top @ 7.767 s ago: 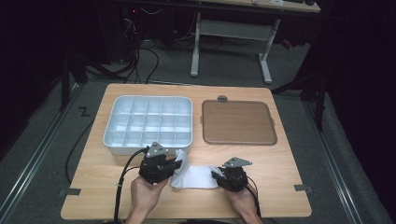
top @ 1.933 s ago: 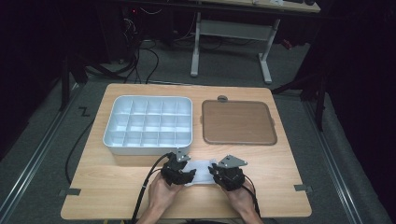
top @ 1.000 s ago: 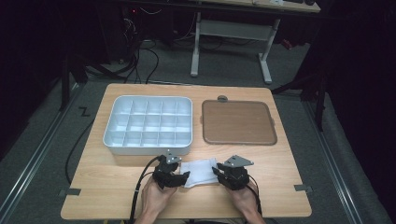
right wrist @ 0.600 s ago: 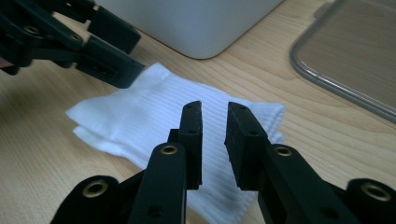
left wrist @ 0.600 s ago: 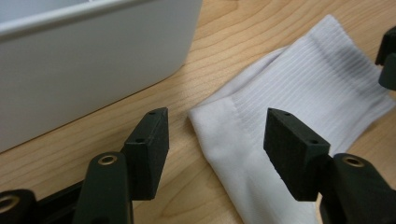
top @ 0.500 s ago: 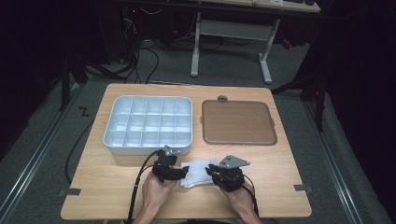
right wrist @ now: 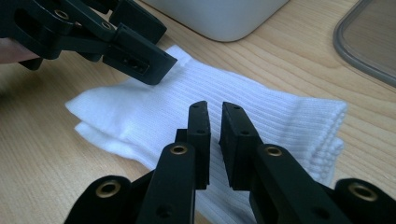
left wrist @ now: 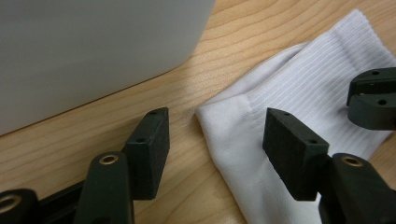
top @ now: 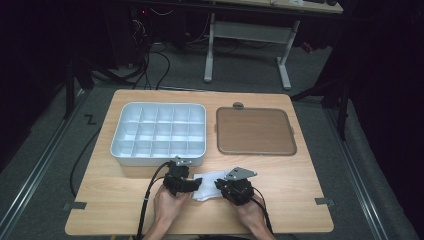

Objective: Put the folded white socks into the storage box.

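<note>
Lay flat on the wooden table (top: 300,175) near the front edge: white ribbed sock (top: 209,184), folded, just in front of the white compartment tray (top: 159,133), between both hands. Brown lid-like tray (top: 254,131) sat to the right of the white one, w/ a gap between.

Left gripper (top: 192,186) held low at the sock's left end, jaws spread wide. In the left gripper view: one pad over bare wood, the other over the sock's edge (left wrist: 261,140), fabric corner between them but not pinched. White tray wall (left wrist: 93,46) close by at upper left of that view.

Right gripper (top: 220,186) at the sock's right part. In the right gripper view: jaws nearly pressed together, only a thin slit left, having just been closing; pointed down at the ribbed fabric (right wrist: 261,112) approx. mid-sock. Couldn't tell whether a fold of cloth was caught in the slit; no fabric seen between the pads. Left gripper's pad (right wrist: 140,58) seen across the sock at its far-left end; cuff end toward the right, near the brown tray's rim (right wrist: 369,42).
</note>
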A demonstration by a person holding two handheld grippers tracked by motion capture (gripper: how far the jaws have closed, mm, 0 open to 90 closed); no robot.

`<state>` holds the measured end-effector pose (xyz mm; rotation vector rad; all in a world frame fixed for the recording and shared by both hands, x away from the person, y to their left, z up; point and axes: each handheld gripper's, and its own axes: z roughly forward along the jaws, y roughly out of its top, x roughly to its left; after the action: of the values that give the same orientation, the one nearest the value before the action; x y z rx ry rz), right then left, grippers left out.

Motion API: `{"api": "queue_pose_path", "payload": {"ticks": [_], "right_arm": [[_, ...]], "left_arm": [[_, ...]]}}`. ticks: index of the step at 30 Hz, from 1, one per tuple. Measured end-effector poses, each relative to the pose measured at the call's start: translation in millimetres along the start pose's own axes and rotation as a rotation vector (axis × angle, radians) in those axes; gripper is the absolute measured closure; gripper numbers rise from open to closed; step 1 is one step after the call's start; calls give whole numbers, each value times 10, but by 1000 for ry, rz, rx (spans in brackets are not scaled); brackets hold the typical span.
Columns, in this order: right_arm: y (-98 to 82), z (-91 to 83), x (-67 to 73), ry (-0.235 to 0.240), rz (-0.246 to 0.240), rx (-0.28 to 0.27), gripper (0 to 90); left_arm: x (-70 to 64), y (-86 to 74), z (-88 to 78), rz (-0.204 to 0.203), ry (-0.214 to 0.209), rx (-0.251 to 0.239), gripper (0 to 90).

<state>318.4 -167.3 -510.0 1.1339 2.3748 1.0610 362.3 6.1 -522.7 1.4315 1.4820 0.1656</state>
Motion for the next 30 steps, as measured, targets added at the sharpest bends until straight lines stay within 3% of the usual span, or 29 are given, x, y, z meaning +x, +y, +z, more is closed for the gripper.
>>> {"api": "queue_pose_path", "payload": {"ticks": [5, 10, 13, 19, 30], "right_arm": [[-4, 36, 6, 0, 6, 8, 832], [2, 40, 19, 0, -4, 2, 832], [-4, 50, 19, -1, 1, 14, 831], [-28, 91, 21, 1, -10, 36, 831], [-48, 38, -6, -13, -4, 8, 830]], "left_arm": [[2, -18, 19, -4, 5, 9, 444], [-32, -41, 34, 51, 28, 23, 490], [-42, -45, 37, 59, 24, 29, 572], [-61, -55, 36, 48, -2, 49, 682], [-48, -42, 25, 23, -34, 61, 806]]}}
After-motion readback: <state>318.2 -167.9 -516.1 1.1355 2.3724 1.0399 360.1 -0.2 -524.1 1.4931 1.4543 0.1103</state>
